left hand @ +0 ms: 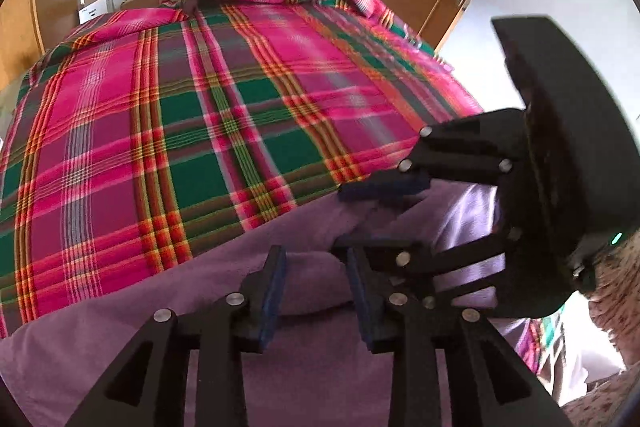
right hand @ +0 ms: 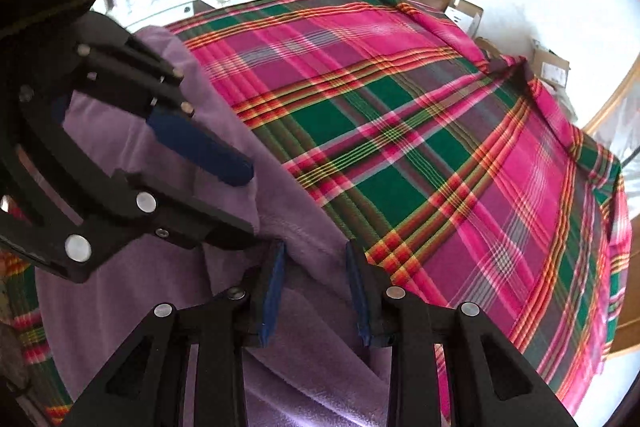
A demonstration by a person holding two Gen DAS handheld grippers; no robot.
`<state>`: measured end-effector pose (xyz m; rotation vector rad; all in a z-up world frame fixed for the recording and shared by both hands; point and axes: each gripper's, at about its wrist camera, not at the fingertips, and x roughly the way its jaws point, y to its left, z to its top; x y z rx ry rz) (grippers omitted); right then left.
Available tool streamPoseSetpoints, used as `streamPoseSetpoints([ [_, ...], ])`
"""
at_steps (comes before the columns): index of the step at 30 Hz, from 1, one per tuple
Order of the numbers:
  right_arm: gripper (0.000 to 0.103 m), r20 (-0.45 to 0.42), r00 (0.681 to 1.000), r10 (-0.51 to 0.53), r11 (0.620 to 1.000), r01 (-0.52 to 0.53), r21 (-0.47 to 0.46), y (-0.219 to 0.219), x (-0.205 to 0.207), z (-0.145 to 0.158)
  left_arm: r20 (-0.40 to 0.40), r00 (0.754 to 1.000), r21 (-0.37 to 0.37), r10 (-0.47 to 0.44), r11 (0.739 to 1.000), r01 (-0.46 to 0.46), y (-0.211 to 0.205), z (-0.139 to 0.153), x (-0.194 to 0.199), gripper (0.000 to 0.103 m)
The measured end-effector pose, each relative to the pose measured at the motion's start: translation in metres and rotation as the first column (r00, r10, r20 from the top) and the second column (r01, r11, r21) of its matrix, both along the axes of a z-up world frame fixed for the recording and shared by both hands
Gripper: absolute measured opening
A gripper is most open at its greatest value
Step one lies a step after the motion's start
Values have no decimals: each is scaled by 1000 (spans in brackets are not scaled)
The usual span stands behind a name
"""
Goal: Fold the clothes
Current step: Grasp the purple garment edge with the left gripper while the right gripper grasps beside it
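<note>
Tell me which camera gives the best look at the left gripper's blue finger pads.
The right wrist view: the left gripper sits side-on at upper left, one long blue pad fully exposed over the purple garment. The left wrist view shows its own gripper only edge-on, as two thin blue strips, open.

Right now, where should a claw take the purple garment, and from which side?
Grip the raised fold of the purple garment near its edge against the plaid sheet. The cloth bunches up there, so it gives thickness to pinch. Come from above, one finger on each side of the ridge; the open right claw already straddles it.
</note>
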<state>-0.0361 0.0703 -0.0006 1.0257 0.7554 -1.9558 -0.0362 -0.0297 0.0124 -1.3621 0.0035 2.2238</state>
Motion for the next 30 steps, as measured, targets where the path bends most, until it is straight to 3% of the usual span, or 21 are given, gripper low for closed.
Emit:
streamPoseSetpoints([
  [6, 7, -1, 997, -72, 996, 72, -46, 8, -5, 4, 29, 999, -24, 38, 999, -37, -3, -6, -1, 32],
  [8, 7, 19, 994, -109, 991, 110, -78, 12, -11, 5, 33, 999, -11, 42, 999, -42, -6, -5, 1, 31],
  [11, 7, 48, 989, -142, 983, 146, -113, 17, -15, 7, 32, 999, 9, 35, 999, -35, -7, -3, 4, 16],
  [15, 7, 110, 975, -193, 966, 209, -155, 22, -23, 9, 9, 999, 28, 34, 999, -35, -8, 3, 10, 8],
  [19, 8, 261, 930, -259, 923, 318, -218, 34, -34, 10, 5, 998, 64, 59, 996, -59, -14, 6, 11, 6],
  [21, 15, 319, 910, -267, 899, 354, -258, 41, -34, 13, 2, 998, 76, 70, 995, -70, -17, 8, 11, 6],
  [23, 15, 375, 892, -251, 876, 374, -305, 48, -32, 17, 5, 997, 83, 78, 993, -78, -18, 7, 11, 6],
  [27, 25, 538, 816, -213, 816, 452, -361, 60, -32, 12, 9, 996, 91, 87, 992, -88, -21, 6, 11, 6],
  [30, 26, 619, 770, -155, 815, 453, -360, 54, -30, 4, 20, 996, 91, 91, 992, -93, -22, 3, 11, 6],
])
